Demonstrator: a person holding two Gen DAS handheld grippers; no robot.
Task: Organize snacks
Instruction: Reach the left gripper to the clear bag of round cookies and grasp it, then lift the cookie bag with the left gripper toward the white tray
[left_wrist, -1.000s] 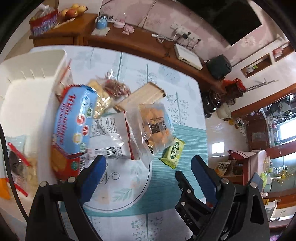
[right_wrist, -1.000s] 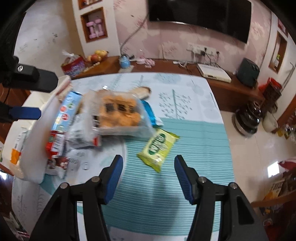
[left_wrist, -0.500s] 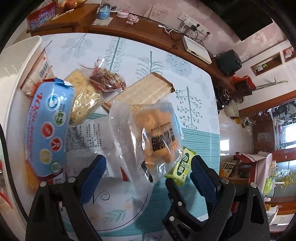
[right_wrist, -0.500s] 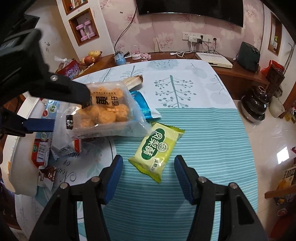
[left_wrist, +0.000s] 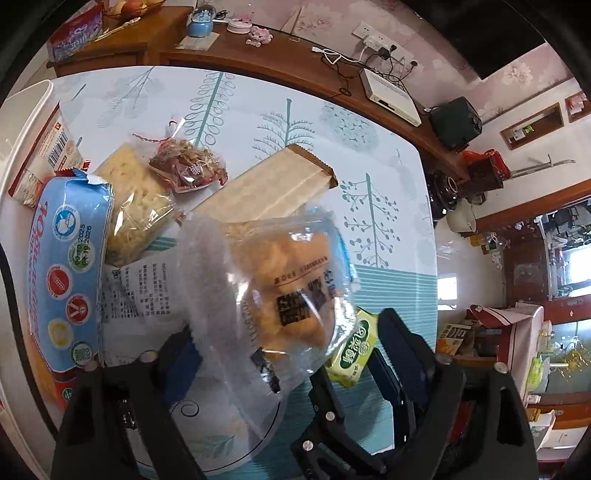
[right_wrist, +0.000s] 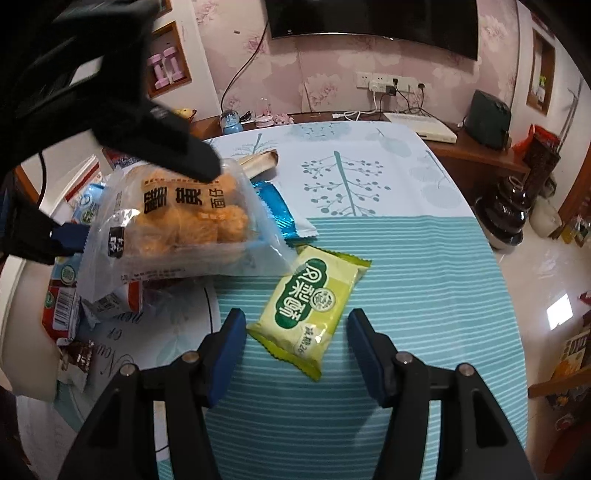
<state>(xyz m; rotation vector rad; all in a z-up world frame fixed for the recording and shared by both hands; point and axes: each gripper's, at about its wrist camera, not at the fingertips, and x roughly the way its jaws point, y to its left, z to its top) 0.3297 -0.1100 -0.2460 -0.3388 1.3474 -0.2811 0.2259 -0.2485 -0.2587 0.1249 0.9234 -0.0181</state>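
Clear bag of fried puffs (left_wrist: 291, 291) now sits between our closing left gripper (left_wrist: 291, 354), pads not visibly pressing; right gripper (right_wrist: 295, 332) open, straddling green pastry packet (right_wrist: 310, 310).

A: What do the tools look like?
B: The left gripper (left_wrist: 288, 343) and the right gripper (right_wrist: 295, 339) are matte black plastic frames with blue pads on the fingers (right_wrist: 231, 347).
A: Any hardware?
B: Silver screws at the joints, plus a thin black cable (right_wrist: 41, 173).

left claw (left_wrist: 288, 354): lowered, jaws narrowing around clear bag of fried snacks (left_wrist: 291, 280) | right claw (right_wrist: 295, 350): dropped astride green packet (right_wrist: 314, 306)
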